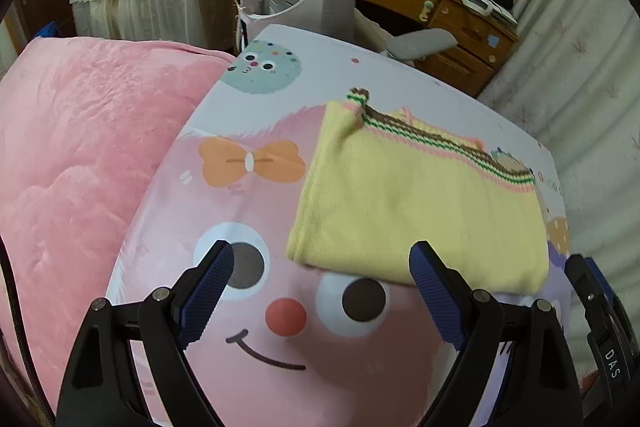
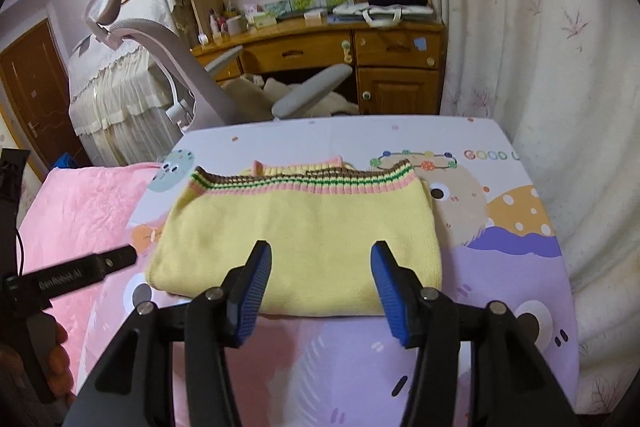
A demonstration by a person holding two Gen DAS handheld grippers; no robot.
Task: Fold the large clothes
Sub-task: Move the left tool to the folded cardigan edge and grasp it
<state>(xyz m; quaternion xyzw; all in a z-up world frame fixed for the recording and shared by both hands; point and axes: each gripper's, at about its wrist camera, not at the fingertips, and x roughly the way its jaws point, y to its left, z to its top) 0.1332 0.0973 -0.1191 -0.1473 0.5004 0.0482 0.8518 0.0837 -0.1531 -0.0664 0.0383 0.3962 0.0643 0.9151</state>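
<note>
Yellow knit sweater (image 2: pixel 296 239) lies folded just ahead of the right tool (image 2: pixel 320 283); both tools, left tool (image 1: pixel 320 291) included, gape apart, empty. Pinch near corners squarely.

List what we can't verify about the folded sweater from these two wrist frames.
- Yellow sweater sleeves and layer count: tucked under the top layer, both views.
- Its near edge: partly behind the right tongs, right wrist view.
- Its right end: behind the right tongs' body, left wrist view; left tongs sit open.
</note>
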